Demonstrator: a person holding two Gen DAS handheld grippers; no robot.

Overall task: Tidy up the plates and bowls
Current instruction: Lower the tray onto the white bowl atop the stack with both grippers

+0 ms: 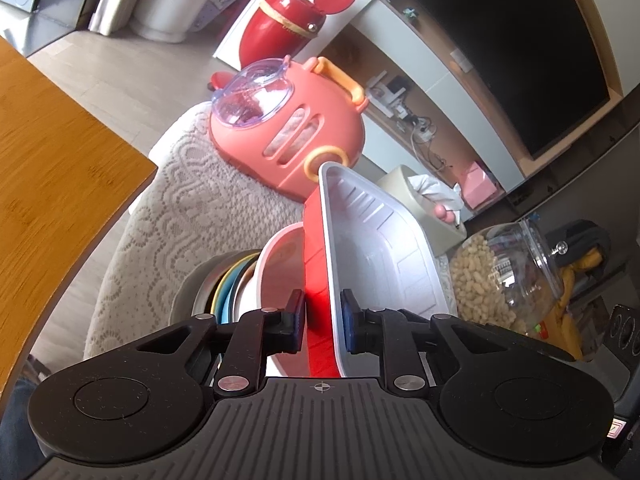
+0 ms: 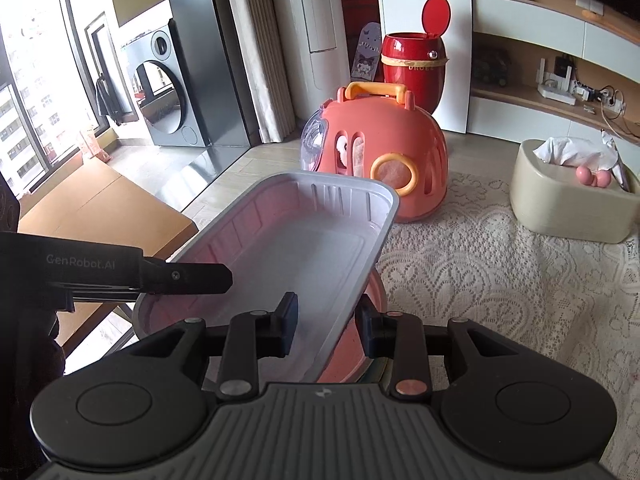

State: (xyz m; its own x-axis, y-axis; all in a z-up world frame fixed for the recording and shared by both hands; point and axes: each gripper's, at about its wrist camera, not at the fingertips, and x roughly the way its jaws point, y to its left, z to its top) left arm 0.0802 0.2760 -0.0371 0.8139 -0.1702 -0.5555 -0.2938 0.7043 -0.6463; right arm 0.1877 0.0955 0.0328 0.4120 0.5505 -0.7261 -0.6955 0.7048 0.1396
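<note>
Both tools grip the same rectangular plastic tray, white inside and red outside. From the left wrist view, the left tool [image 1: 322,322] is nearly closed, its pads pinching the tray [image 1: 376,248] by its rim wall, one pad on the red outer face and the other on the white inner face. To the left of the tray, a white bowl [image 1: 276,272] leans against it, and further left a stack of plates [image 1: 228,284] with yellow and blue edges sits on the lace cloth [image 1: 192,184] covering the bench. A wooden tabletop [image 1: 60,152] fills the far left. Behind the tray stands a pink pet carrier [image 1: 292,132], with a red bin [image 1: 284,28] beyond it and a clear jar of peanuts [image 1: 504,276] to the right. From the right wrist view, the left tool [image 2: 224,278] reaches in from the left and touches the tray's [image 2: 288,240] near left rim. The right tool [image 2: 328,326] is likewise nearly closed, clamped across the tray's right rim, holding it tilted above the bench. Right of the carrier [image 2: 384,152] sits a beige tissue box [image 2: 572,204] on the cloth [image 2: 500,272].
</note>
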